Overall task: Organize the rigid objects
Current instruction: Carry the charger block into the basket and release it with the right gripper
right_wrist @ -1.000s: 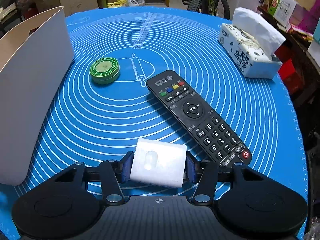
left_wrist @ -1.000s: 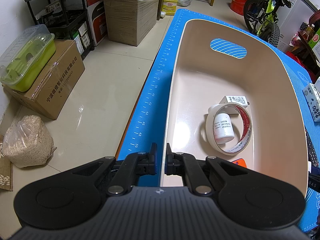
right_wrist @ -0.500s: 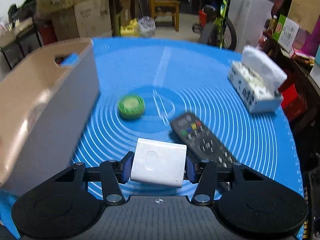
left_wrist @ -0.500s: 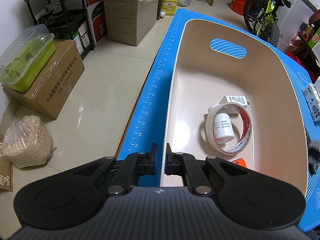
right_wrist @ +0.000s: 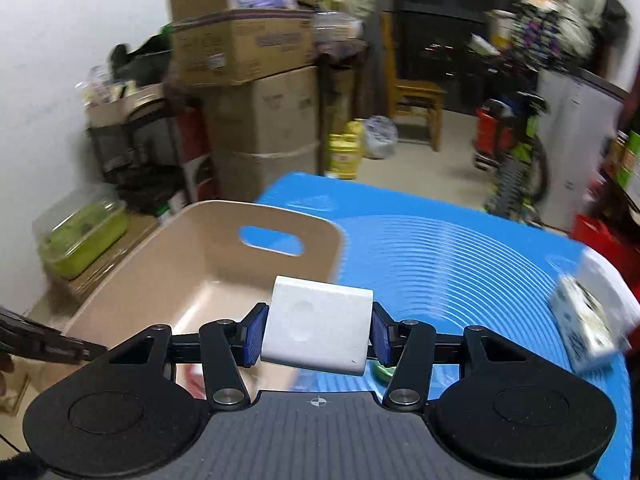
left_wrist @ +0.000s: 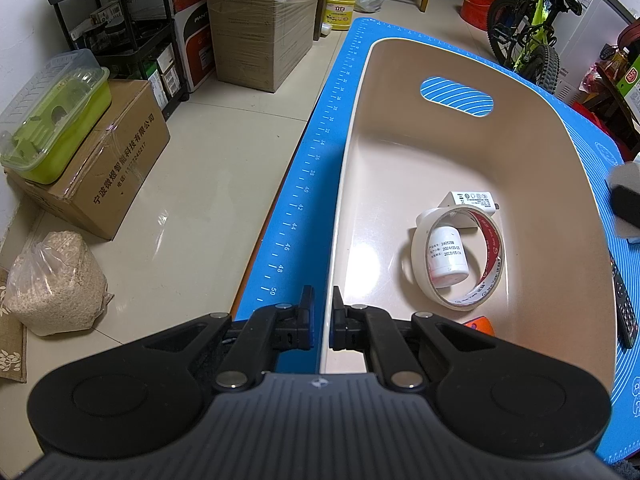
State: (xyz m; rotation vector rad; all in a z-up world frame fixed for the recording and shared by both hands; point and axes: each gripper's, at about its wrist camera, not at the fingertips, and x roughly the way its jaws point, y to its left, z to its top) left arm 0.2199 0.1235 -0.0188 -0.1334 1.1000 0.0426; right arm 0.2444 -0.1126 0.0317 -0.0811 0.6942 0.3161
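Note:
My left gripper [left_wrist: 321,312] is shut on the near rim of the beige bin [left_wrist: 560,152], one finger on each side of the wall. Inside lie a tape roll [left_wrist: 490,258] around a small white bottle [left_wrist: 448,254], a white charger [left_wrist: 472,200] and an orange item [left_wrist: 480,325]. My right gripper [right_wrist: 316,332] is shut on a white rectangular block [right_wrist: 318,330], held in the air above the bin's [right_wrist: 132,284] right rim. It shows blurred at the right edge of the left wrist view [left_wrist: 626,204]. A green tin [right_wrist: 382,372] peeks out below the block.
A blue mat [right_wrist: 460,272] covers the table. A tissue box [right_wrist: 588,320] stands at its right side. A black remote [left_wrist: 624,304] lies right of the bin. Cardboard boxes [left_wrist: 100,160], a rack, a sack and a bicycle [left_wrist: 532,28] stand on the floor around.
My right gripper has lifted with the white block and swung left, from above the remote to above the bin's rim. The left gripper has not moved.

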